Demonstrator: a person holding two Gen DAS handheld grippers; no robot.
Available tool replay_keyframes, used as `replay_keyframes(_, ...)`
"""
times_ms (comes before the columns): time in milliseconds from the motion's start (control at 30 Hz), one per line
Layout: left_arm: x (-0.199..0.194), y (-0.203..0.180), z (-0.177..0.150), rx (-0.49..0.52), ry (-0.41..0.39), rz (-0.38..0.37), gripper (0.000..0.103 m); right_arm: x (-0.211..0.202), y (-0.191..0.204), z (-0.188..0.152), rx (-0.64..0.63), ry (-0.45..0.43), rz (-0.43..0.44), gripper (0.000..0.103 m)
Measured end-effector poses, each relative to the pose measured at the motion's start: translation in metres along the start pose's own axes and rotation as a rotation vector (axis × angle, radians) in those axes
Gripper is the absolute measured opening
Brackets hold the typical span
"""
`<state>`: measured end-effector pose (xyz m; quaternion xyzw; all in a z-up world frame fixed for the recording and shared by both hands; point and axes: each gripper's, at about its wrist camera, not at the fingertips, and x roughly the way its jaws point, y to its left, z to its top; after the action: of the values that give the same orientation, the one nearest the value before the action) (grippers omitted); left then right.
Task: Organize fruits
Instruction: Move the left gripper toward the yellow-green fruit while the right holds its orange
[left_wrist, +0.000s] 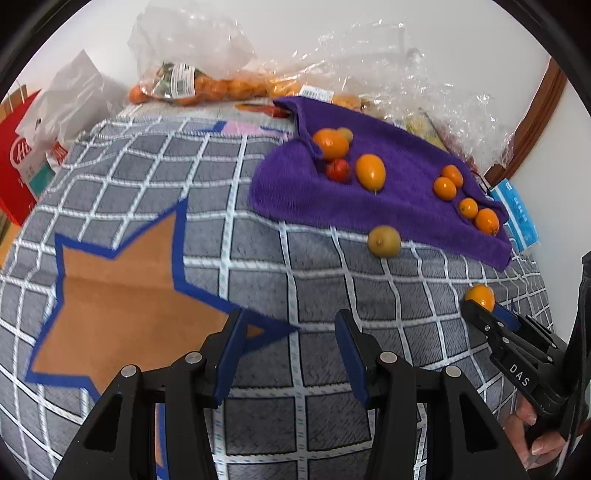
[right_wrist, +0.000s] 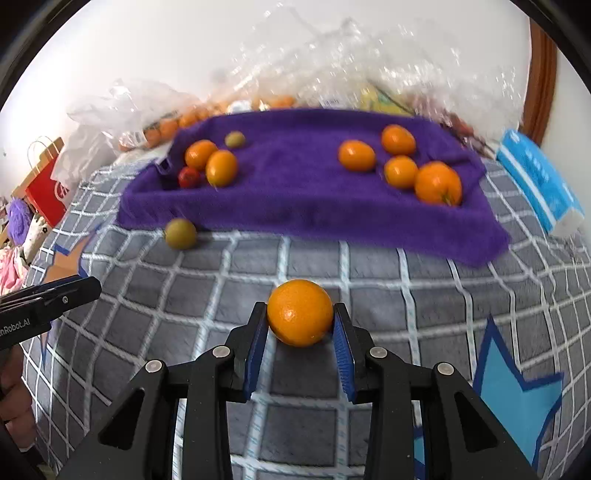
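A purple towel (right_wrist: 295, 192) lies on a grey checked blanket (right_wrist: 184, 295). On its right part sit several oranges (right_wrist: 437, 182); on its left part sit two oranges (right_wrist: 221, 168), a small red fruit (right_wrist: 189, 177) and a small green fruit (right_wrist: 235, 139). A green-yellow fruit (right_wrist: 180, 233) lies on the blanket by the towel's near edge. My right gripper (right_wrist: 300, 321) is shut on an orange (right_wrist: 300, 312) just above the blanket; it also shows in the left wrist view (left_wrist: 480, 297). My left gripper (left_wrist: 290, 332) is open and empty over the blanket.
Clear plastic bags with oranges (left_wrist: 192, 86) lie behind the towel against the wall. A blue-and-white pack (right_wrist: 539, 184) lies right of the towel. A red paper bag (right_wrist: 46, 184) stands at the far left. An orange star patch (left_wrist: 118, 295) marks the blanket.
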<state>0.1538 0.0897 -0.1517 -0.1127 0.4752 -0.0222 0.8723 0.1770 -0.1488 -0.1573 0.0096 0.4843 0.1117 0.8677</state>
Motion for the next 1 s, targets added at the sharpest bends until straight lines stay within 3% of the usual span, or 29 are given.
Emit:
replay_keyframes(300, -0.003, -0.002, -0.012, 0.002, -0.029, -0.010, 0.056, -0.003, -0.009, -0.010, 0.016, -0.039, 0.014, 0.035)
replay_keyframes(533, -0.006, -0.008, -0.013, 0.007, -0.014, 0.003, 0.054, -0.015, -0.016, -0.014, 0.035, -0.075, 0.032, 0.035)
replay_keyframes(1000, 0.010, -0.070, 0.018, 0.112, -0.032, 0.013, 0.054, -0.046, -0.069, -0.026, 0.070, -0.104, -0.006, 0.035)
